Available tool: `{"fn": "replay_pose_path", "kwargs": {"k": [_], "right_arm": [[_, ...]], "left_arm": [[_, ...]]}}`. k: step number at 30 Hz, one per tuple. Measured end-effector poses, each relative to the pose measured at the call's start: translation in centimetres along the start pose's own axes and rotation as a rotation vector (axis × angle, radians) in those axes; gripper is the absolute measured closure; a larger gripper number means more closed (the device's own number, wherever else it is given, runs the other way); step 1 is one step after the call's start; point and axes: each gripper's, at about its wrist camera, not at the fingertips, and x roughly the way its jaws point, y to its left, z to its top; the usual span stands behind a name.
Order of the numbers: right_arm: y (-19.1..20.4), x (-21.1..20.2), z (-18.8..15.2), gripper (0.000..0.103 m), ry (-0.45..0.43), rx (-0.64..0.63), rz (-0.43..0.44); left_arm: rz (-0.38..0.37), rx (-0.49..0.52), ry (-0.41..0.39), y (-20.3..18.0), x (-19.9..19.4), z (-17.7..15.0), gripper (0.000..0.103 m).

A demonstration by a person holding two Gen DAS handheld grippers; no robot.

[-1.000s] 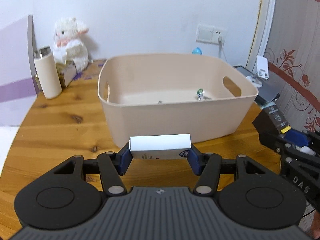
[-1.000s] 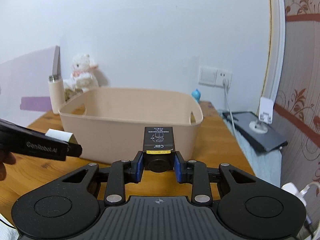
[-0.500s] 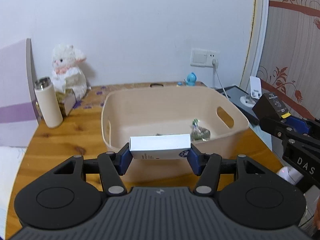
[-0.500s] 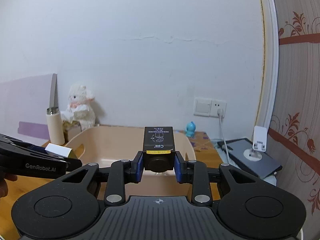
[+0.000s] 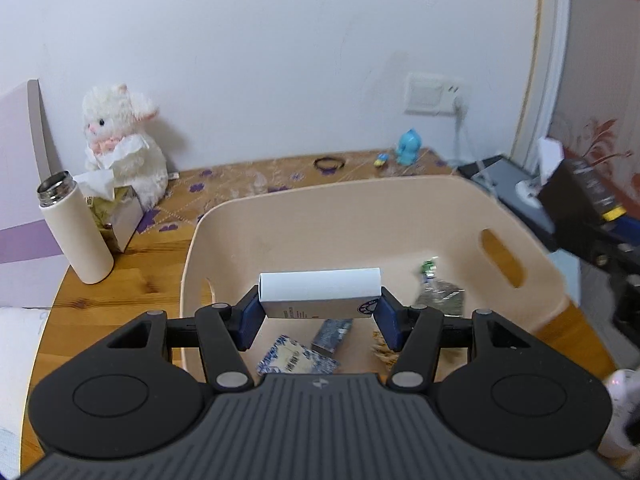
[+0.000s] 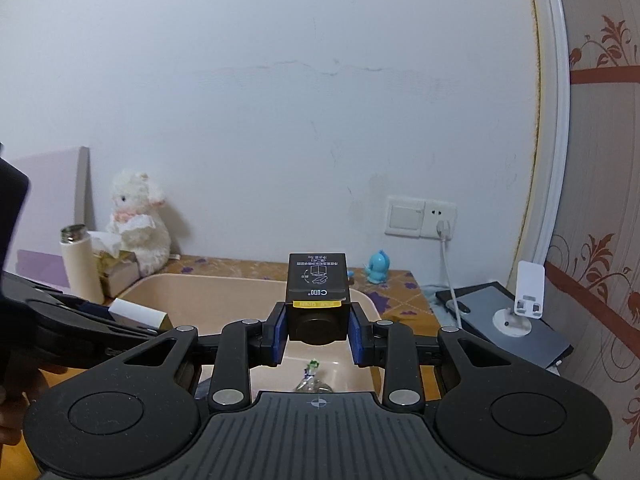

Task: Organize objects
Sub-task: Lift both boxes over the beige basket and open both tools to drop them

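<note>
The left tool [image 5: 319, 312] gripped a white box [image 5: 320, 294] crosswise between its blue pads, held above the beige bin [image 5: 400, 216] on the wooden surface [image 5: 120, 280]. The right tool [image 6: 318, 334] clamped a black box [image 6: 318, 296] over the same bin. Inside lay a blue-patterned packet [image 5: 296, 360], a small carton [image 5: 332, 334] and, toward 3 o'clock, a clear wrapper [image 5: 438, 296]. A plush lamb [image 5: 124, 140] and a flask [image 5: 76, 228] stood at 10 o'clock.
</note>
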Motion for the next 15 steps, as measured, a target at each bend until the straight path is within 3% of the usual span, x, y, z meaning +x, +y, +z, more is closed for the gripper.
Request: {"fn": "replay_pose_path", "kwargs": {"k": [5, 15], "right_arm": [[0.1, 3.2, -0.3, 0.075, 0.058, -0.006, -0.016], [0.7, 8.1, -2.3, 0.075, 0.249, -0.039, 0.017]], "left_arm": [[0.066, 0.031, 0.06, -0.3, 3.9, 0.3, 0.043], [0.019, 0.101, 0.279, -0.9, 8.5, 0.4, 0.043]]}}
